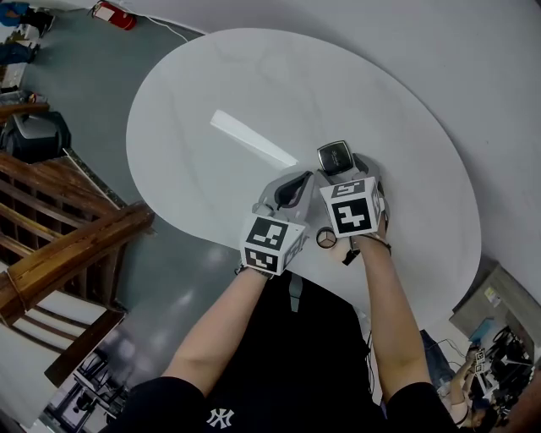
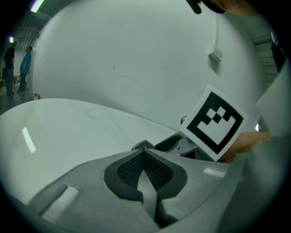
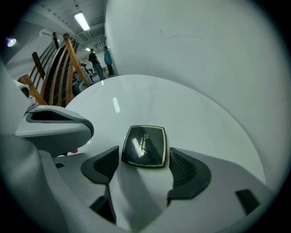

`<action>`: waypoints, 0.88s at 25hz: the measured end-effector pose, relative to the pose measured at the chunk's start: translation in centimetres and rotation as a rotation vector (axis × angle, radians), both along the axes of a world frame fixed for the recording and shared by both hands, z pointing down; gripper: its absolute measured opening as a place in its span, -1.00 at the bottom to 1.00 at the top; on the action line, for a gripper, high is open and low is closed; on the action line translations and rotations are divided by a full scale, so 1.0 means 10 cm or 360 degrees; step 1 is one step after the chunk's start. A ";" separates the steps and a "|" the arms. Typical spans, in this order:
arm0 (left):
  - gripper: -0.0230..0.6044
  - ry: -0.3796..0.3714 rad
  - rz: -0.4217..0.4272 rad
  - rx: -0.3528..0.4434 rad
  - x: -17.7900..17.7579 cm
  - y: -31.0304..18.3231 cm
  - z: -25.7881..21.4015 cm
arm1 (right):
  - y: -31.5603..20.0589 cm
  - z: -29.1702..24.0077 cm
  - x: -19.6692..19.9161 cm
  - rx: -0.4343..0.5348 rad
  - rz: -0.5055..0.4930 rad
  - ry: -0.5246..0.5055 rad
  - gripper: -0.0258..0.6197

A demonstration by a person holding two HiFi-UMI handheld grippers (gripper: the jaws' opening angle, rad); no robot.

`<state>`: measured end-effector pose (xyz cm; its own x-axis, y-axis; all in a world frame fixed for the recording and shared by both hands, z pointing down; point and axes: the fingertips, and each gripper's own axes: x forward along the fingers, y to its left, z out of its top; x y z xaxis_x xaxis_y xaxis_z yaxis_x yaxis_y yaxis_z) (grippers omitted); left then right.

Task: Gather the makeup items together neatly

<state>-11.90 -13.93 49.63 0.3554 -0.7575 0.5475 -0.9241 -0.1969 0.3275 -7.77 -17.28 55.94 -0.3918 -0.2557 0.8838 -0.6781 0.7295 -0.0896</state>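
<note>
A black square compact (image 1: pixel 335 157) with a thin gold rim lies flat on the round white table (image 1: pixel 211 84). My right gripper (image 1: pixel 342 172) stands open just behind it. In the right gripper view the compact (image 3: pixel 144 145) sits between the tips of the two dark pads (image 3: pixel 184 169), and neither pad presses on it. My left gripper (image 1: pixel 295 183) is close beside it on the left, shut with nothing in it; its pads meet (image 2: pixel 143 154). A corner of the compact (image 2: pixel 142 146) shows past them. A small round ring-like item (image 1: pixel 326 238) lies under the grippers near the table's front edge.
A wooden railing (image 1: pixel 59 245) runs along the left, beyond the table's edge. A red object (image 1: pixel 114 14) lies on the floor at the far left. Cluttered gear (image 1: pixel 494 338) sits at the lower right. Two people (image 3: pixel 100 59) stand far off.
</note>
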 end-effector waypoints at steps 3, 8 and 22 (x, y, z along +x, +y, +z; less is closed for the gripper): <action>-0.90 0.0001 -0.0004 -0.0001 -0.01 0.01 0.01 | 0.00 0.03 0.00 -0.0003 -0.0021 0.0044 0.16; -0.90 0.0001 -0.0011 -0.0008 0.00 0.04 0.03 | 0.01 0.05 0.03 0.0008 -0.0072 0.0113 0.13; -0.90 0.0013 0.0002 0.0022 -0.02 0.17 -0.05 | 0.10 -0.13 0.08 0.0072 -0.0159 0.0047 0.04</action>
<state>-12.15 -12.20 49.13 0.3607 -0.7645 0.5342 -0.9212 -0.2026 0.3321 -6.97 -16.30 54.60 -0.3912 -0.2565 0.8839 -0.6034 0.7966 -0.0359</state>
